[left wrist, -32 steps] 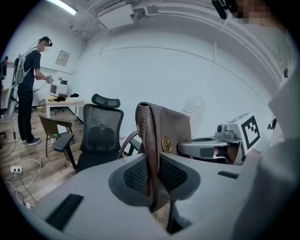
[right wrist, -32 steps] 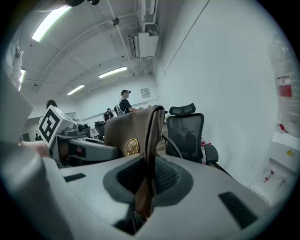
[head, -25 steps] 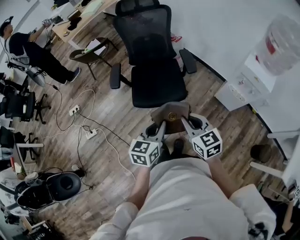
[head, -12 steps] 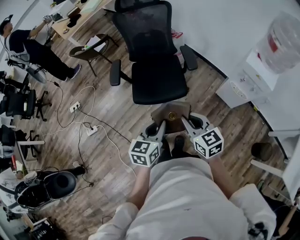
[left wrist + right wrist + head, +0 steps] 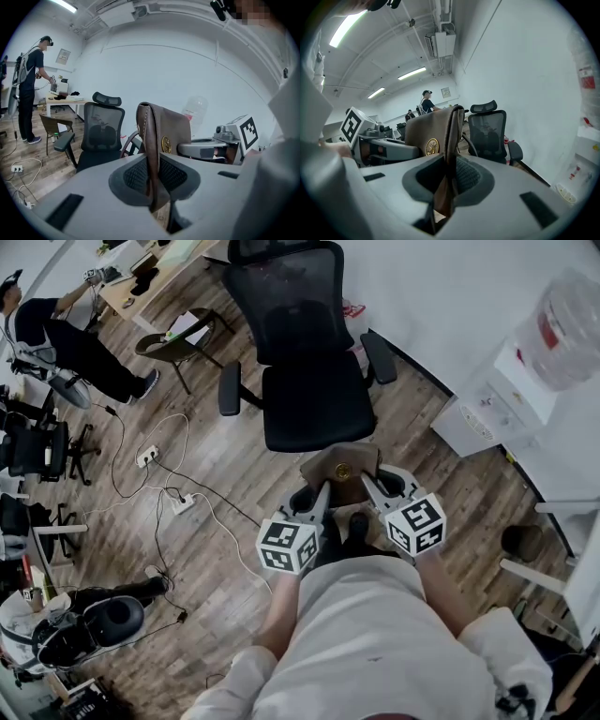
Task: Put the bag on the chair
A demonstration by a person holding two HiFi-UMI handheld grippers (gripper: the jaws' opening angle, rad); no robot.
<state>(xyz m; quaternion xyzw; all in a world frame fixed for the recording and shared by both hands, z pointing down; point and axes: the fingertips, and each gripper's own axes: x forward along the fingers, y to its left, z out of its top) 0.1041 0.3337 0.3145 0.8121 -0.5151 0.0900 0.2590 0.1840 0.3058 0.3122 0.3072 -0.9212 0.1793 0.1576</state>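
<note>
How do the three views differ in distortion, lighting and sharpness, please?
Head view: evenly lit and sharp, with the chair crisp, though the water bottle at the edge looks soft. Left gripper view: fisheye with black corners, the bag sharp. Right gripper view: the same fisheye, with glare from a ceiling lamp.

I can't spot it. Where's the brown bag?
Head view, middle: the brown bag hangs just before the black chair, pinched in the left gripper.

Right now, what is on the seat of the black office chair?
The chair seat looks bare. The bag, held up before it, covers at most a sliver of its front edge.
</note>
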